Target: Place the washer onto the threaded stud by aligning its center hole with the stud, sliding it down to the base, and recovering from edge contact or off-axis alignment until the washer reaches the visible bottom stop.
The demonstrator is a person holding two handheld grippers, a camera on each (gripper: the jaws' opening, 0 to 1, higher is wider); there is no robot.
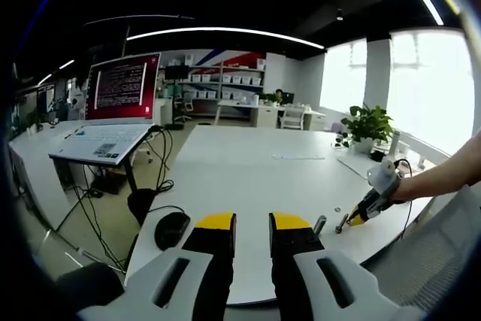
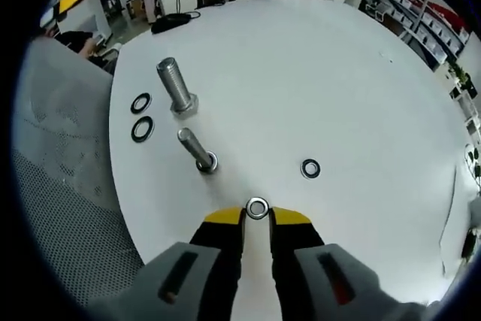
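Note:
A silver washer [image 2: 257, 207] sits between the yellow tips of my right gripper [image 2: 257, 217], which is shut on it just above the white table [image 2: 353, 88]. Ahead and to the left a slim threaded stud [image 2: 195, 148] stands tilted in this view, with a washer around its base [image 2: 208, 163]. A thicker bolt [image 2: 176, 85] stands on its hex head farther left. My left gripper [image 1: 252, 223] is open and holds nothing, well back over the table's near edge. In the left gripper view the right gripper [image 1: 370, 202] is at the right, held by a person's arm, beside the studs [image 1: 319, 224].
Two loose washers [image 2: 141, 115] lie left of the bolts and one more washer [image 2: 310, 168] lies to the right. A mesh chair [image 2: 60, 186] is at the table's edge. A black mouse [image 1: 172, 229], a laptop [image 1: 120, 88] on a stand and a plant [image 1: 368, 122] are around.

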